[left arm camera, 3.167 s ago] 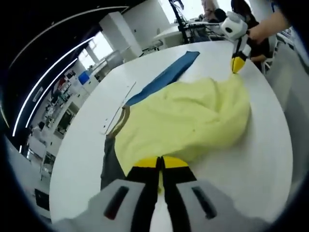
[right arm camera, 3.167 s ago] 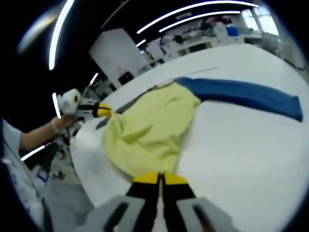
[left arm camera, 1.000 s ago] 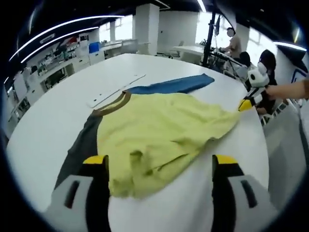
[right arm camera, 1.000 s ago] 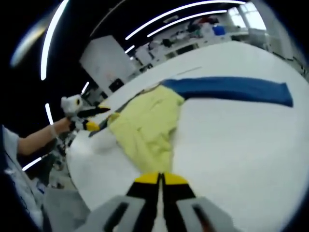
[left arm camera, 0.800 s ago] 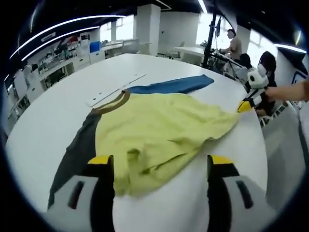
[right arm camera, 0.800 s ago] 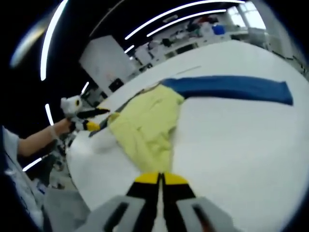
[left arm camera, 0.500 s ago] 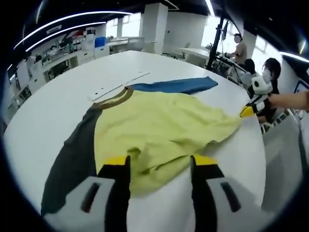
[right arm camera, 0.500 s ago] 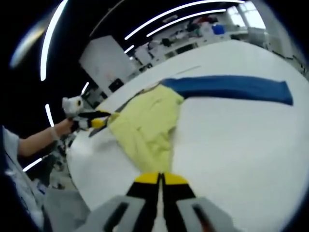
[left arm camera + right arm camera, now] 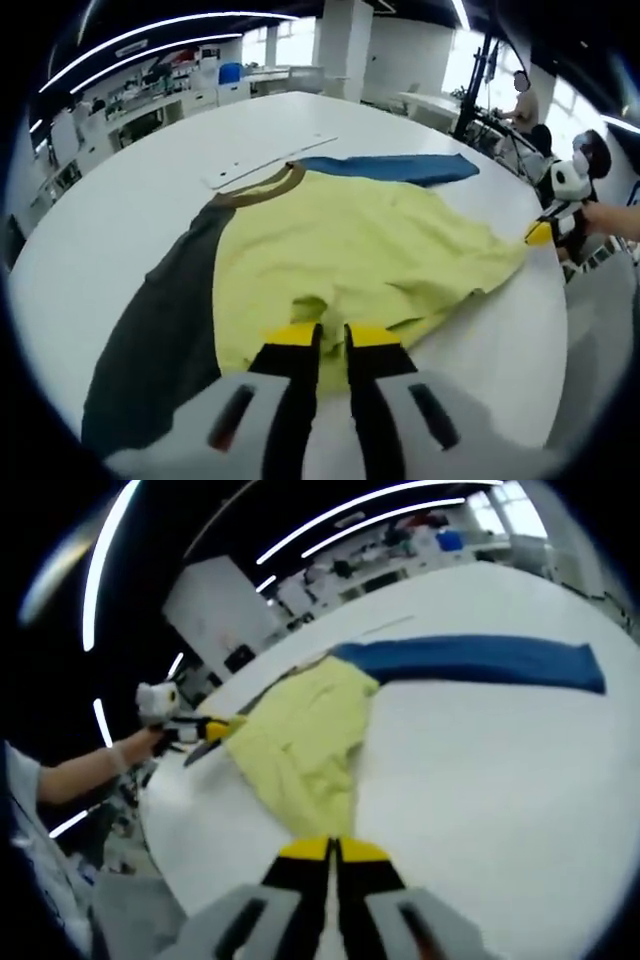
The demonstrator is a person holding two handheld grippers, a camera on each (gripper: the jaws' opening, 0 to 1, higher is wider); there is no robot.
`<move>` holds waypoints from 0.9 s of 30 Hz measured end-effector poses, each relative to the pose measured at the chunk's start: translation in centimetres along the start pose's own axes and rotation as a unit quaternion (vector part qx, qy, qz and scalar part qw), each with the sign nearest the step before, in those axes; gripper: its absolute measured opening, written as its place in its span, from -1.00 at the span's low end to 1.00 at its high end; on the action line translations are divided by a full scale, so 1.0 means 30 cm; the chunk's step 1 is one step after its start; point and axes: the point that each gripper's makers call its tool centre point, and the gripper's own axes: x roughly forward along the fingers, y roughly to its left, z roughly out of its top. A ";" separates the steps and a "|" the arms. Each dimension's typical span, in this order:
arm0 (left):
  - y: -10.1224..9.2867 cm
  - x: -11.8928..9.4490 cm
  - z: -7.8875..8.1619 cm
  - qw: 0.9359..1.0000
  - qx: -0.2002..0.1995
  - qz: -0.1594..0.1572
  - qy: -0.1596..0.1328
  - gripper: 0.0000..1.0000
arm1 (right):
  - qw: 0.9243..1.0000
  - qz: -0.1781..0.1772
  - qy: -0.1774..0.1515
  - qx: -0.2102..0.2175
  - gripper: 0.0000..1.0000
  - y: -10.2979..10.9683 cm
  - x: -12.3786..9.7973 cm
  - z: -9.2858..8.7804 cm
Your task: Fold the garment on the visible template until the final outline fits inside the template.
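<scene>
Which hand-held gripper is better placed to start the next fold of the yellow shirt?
Probably the left hand-held gripper: it is nearly shut around a bunched hem of the yellow shirt. The right hand-held gripper only pins the shirt's far corner at the table edge.

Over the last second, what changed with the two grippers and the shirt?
The left gripper, open wide a second ago, closed its jaws on the near hem of the yellow shirt. The right gripper stayed shut on the shirt's other corner; the blue sleeve and white table look unchanged.
</scene>
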 end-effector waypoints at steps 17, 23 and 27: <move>-0.035 -0.154 -0.044 0.995 -0.093 -0.024 -0.005 -1.00 | 1.000 0.001 -0.001 -0.017 -1.00 0.010 -0.021 0.023; -0.072 -0.239 -0.121 0.993 -0.117 -0.021 -0.001 -1.00 | 1.000 0.002 0.002 -0.026 -1.00 0.015 -0.037 0.026; -0.097 -0.300 -0.178 0.989 -0.149 -0.019 0.003 -1.00 | 1.000 0.004 0.004 -0.029 -1.00 0.022 -0.054 0.031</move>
